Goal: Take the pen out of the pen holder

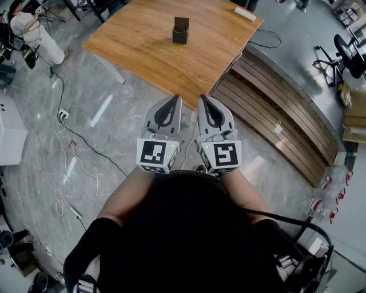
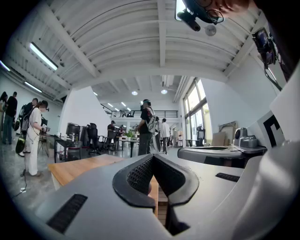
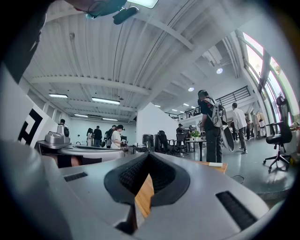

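Note:
A small dark pen holder (image 1: 181, 30) stands upright on the far half of the wooden table (image 1: 143, 46). I cannot make out a pen in it from here. My left gripper (image 1: 173, 99) and right gripper (image 1: 204, 98) are held side by side close to my body, over the floor and short of the table's near corner. Both point toward the table. In the left gripper view the left gripper (image 2: 153, 157) has its jaws closed together with nothing between them. The right gripper (image 3: 148, 154) likewise has its jaws meeting, empty. The holder is hidden in both gripper views.
A white flat object (image 1: 245, 14) lies at the table's far right corner. Slatted wooden steps (image 1: 274, 114) run along the right. Cables and a power strip (image 1: 63, 114) trail over the floor at left. A person (image 1: 34, 34) stands far left, an office chair (image 1: 349, 54) far right.

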A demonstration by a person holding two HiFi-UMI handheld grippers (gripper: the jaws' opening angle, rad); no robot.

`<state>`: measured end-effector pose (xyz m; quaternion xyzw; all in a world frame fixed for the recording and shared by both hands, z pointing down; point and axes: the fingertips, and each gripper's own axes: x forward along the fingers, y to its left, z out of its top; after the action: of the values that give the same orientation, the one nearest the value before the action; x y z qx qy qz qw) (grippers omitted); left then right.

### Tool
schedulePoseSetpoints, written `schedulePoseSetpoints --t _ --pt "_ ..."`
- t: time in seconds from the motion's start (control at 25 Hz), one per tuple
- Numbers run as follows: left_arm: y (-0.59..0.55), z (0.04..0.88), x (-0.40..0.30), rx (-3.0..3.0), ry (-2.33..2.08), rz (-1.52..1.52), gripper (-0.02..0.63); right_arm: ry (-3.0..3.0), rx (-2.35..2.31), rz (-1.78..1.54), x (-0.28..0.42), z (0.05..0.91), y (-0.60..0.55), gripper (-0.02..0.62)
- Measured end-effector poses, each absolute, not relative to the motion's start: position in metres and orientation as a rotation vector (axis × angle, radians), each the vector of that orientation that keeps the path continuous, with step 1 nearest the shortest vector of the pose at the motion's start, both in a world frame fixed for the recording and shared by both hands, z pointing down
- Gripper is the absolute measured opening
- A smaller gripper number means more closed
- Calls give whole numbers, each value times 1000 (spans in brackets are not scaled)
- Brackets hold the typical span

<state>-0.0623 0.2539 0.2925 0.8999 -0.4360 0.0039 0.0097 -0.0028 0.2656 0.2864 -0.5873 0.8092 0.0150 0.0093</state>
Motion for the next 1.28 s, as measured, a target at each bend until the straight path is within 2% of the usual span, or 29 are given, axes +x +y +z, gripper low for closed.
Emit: schedulePoseSetpoints --t 0.56,0.84,1.28 --pt "262 302 -60 2790 -1371 32 0 2519 -1818 15 2 291 274 14" --pt "272 311 -42 2737 -1458 32 0 2547 -1771 18 31 295 282 14" --pt "222 323 -19 2687 -1514 53 0 2580 -1739 -23 60 310 231 14"
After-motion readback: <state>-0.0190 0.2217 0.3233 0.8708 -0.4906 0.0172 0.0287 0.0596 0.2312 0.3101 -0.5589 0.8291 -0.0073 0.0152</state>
